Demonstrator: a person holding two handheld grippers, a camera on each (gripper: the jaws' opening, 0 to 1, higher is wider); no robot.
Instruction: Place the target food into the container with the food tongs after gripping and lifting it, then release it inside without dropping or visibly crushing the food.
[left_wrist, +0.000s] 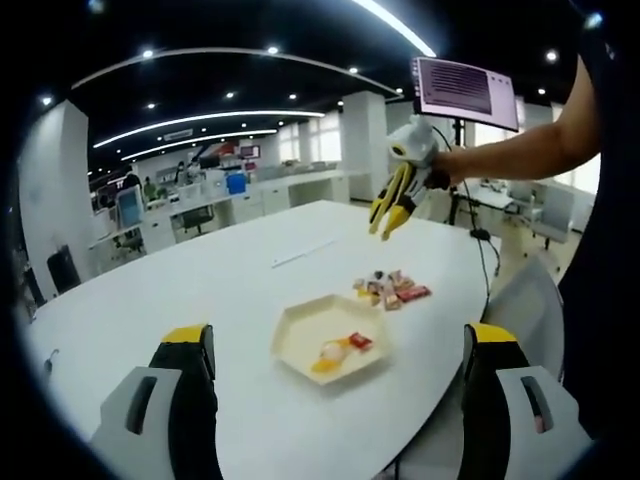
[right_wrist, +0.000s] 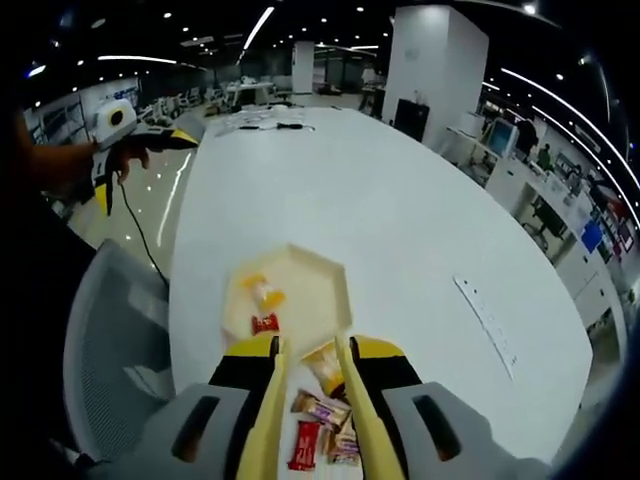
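Note:
A cream hexagonal container (left_wrist: 300, 325) (right_wrist: 320, 275) lies on the white table (left_wrist: 200, 280), holding a yellow piece (right_wrist: 262, 293) and a red wrapped piece (right_wrist: 264, 323). A pile of wrapped snacks (left_wrist: 390, 288) (right_wrist: 320, 430) lies beside it. My right gripper (right_wrist: 310, 350) (left_wrist: 405, 185) is shut on yellow food tongs (right_wrist: 262, 420) (left_wrist: 388, 212), held well above the table. A tan-orange snack (right_wrist: 322, 368) sits between the tong tips. My left gripper (left_wrist: 338, 340) (right_wrist: 130, 135) is wide open and holds nothing, off the table edge near the container.
A grey chair (right_wrist: 110, 340) (left_wrist: 530, 300) stands at the table edge by the container. A monitor on a stand (left_wrist: 465, 90) rises beyond the table with a cable hanging down. A thin white strip (right_wrist: 485, 320) (left_wrist: 305, 252) lies on the table.

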